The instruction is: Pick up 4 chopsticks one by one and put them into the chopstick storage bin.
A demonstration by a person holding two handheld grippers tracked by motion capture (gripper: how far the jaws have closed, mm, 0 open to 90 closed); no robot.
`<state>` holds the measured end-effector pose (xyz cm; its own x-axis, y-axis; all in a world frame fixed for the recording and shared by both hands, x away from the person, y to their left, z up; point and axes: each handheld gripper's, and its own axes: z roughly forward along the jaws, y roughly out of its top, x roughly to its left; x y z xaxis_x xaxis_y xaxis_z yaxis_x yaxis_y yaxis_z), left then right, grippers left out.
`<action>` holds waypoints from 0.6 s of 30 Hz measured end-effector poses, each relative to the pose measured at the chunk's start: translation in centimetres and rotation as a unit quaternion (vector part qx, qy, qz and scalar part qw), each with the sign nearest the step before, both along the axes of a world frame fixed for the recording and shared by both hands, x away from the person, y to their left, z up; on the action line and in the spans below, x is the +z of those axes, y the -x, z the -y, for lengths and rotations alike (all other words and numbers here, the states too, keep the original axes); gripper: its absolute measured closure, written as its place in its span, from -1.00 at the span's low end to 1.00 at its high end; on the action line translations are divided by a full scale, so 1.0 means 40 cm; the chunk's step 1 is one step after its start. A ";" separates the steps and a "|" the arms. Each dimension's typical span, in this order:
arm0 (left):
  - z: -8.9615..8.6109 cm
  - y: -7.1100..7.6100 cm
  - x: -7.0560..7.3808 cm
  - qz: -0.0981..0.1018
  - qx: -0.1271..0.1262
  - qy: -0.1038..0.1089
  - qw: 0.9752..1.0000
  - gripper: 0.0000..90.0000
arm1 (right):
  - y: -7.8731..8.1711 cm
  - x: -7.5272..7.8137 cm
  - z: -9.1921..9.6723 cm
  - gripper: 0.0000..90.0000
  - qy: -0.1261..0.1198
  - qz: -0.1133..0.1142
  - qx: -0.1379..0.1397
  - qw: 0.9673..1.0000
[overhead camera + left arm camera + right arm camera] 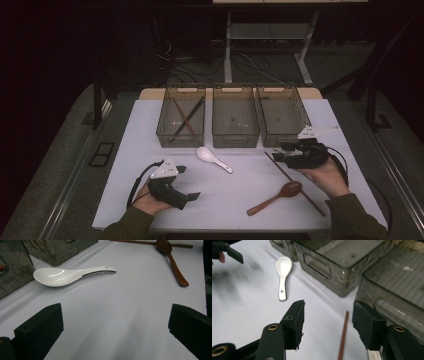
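A white ceramic spoon (214,159) (67,275) (282,277) lies on the white table in front of the bins. A brown wooden spoon (275,197) (172,260) rests near the front right, beside a long brown chopstick (295,184) (343,337). My left gripper (187,182) (115,322) is wide open over bare table, pointing toward the white spoon. My right gripper (276,154) (328,315) is open just above the chopstick's far end, which lies on the table below the gap between its jaws. Neither gripper holds anything.
Three clear bins stand in a row at the back: the left bin (180,139) holds two crossed chopsticks, while the middle bin (235,140) and right bin (292,102) look empty. The right gripper is close to the right bin's front wall. The table (150,130) ends near my forearms.
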<state>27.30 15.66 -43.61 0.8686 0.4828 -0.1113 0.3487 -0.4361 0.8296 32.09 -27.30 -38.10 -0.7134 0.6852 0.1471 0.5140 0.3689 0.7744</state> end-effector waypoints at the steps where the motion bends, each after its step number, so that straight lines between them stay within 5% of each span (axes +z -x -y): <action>1: 0.000 0.000 0.000 0.000 0.000 0.000 1.000 -1.00 | 0.005 -0.002 0.008 -0.03 0.000 0.000 -0.002 1.000; 18: 0.001 0.000 -0.001 0.000 0.004 -0.004 1.000 -1.00 | 0.126 -0.048 0.094 0.17 0.025 -0.013 -0.008 1.000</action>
<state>27.32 15.62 -43.66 0.8651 0.4897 -0.1086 0.3525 -0.4396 0.8261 27.03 -31.07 -40.00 -0.6987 0.7035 0.1301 0.5399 0.3991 0.7411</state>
